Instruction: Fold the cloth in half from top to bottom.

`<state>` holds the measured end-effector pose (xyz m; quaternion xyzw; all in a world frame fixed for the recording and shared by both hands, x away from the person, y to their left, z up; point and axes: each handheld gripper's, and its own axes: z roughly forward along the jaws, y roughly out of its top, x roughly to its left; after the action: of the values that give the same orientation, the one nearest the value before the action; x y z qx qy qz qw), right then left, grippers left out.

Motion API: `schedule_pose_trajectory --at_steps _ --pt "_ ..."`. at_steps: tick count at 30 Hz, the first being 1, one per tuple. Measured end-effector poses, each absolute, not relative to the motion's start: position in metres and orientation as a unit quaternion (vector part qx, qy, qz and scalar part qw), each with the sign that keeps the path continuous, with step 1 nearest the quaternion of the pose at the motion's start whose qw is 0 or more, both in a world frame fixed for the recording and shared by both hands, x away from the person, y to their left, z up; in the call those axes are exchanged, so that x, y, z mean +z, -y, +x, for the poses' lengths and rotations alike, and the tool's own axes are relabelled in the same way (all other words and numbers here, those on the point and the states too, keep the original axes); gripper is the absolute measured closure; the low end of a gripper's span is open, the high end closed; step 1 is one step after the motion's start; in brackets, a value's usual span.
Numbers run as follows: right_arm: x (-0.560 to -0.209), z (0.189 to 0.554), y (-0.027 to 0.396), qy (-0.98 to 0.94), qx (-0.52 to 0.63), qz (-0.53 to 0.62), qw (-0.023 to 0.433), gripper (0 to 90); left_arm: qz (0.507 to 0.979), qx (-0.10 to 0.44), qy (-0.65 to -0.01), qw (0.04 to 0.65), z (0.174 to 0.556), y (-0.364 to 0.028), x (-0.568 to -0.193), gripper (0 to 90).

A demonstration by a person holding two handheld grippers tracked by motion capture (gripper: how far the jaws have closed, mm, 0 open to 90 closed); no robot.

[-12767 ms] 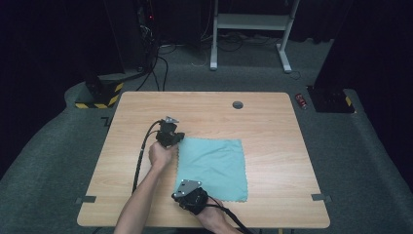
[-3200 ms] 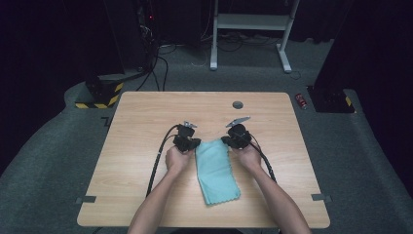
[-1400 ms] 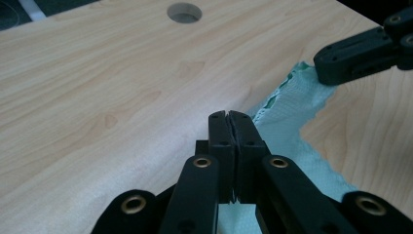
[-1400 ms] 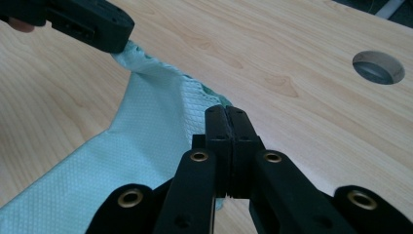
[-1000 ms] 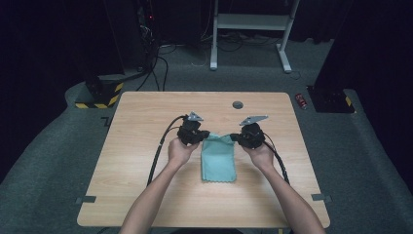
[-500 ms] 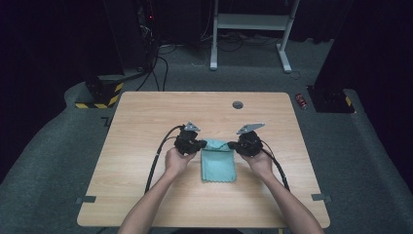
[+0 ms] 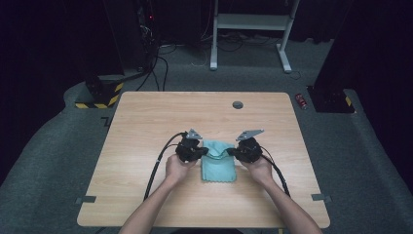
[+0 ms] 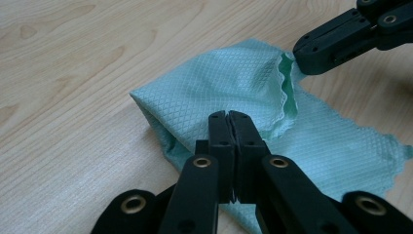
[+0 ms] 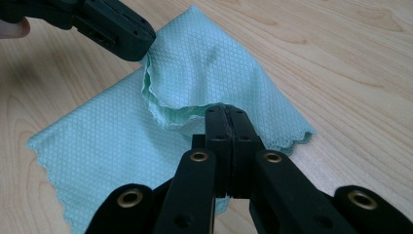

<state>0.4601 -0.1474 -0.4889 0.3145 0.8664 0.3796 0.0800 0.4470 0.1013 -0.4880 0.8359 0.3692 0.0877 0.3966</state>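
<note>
Dark floor and cables surround a pale wooden counter [image 7: 146, 122]. Near its middle lies a folded teal cloth [image 7: 219, 168], its far edge raised off the wood. At that edge's left corner, the left tool [image 8: 228, 119] is clenched on the cloth. The right tool [image 9: 226, 114] pinches the right corner. Between the two the lifted edge sags, while the near part rests flat.

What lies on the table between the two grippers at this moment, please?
In the high view, the folded teal cloth spans the gap between the left gripper and the right gripper; each pinches its lifted far edge.
</note>
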Motion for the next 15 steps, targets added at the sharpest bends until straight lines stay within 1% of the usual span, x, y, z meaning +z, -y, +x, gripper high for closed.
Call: schedule_pose_trajectory --at_steps 4,15 --pt "-0.489 0.456 0.15 -0.865 0.385 0.311 0.079 89.4 0.839 0.096 -0.362 0.394 0.442 -0.101 -0.488 88.4" --pt "-0.492 0.442 0.157 -0.864 0.393 0.307 0.072 89.4 0.841 0.092 -0.35 0.402 0.425 -0.101 -0.489 88.4"
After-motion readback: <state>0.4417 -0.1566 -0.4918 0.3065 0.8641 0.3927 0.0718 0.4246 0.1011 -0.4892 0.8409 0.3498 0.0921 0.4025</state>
